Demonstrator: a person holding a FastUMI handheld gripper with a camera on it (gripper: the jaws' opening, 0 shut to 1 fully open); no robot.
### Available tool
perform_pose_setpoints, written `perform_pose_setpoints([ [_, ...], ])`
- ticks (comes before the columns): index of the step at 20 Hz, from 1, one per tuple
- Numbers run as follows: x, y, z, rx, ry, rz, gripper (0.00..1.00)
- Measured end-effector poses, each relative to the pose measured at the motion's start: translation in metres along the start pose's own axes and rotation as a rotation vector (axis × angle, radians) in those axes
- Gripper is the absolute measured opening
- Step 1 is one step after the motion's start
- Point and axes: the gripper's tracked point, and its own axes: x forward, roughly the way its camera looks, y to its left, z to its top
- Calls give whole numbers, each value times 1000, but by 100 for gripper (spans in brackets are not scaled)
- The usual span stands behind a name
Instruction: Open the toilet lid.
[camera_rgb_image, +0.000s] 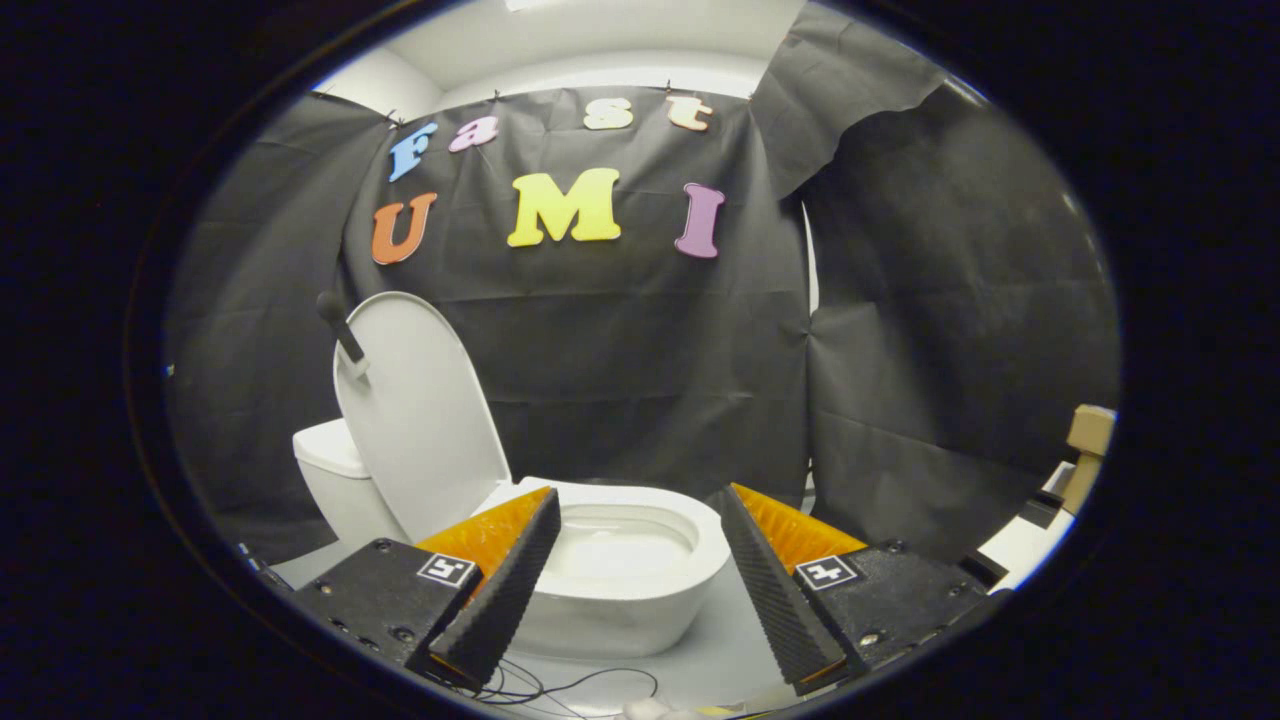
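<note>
A white toilet (620, 590) stands on the pale floor just ahead of my fingers, its bowl showing between them. Its lid (420, 420) is raised, standing nearly upright and leaning back toward the white tank (325, 460). A dark handle (342, 330) sticks out from the lid's upper edge. My gripper (640, 510) is open, fingers spread wide with nothing between them, held back from the bowl's rim and apart from the lid.
Black cloth walls close in behind and to the right of the toilet. Thin dark cables (560, 688) lie on the floor under the fingers. A brown box (1088, 432) and other small items sit at the far right.
</note>
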Motion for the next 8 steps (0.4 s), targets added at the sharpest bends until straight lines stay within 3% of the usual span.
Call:
perform_pose_setpoints([
  [8,0,3,1,2,-2,9,100],
])
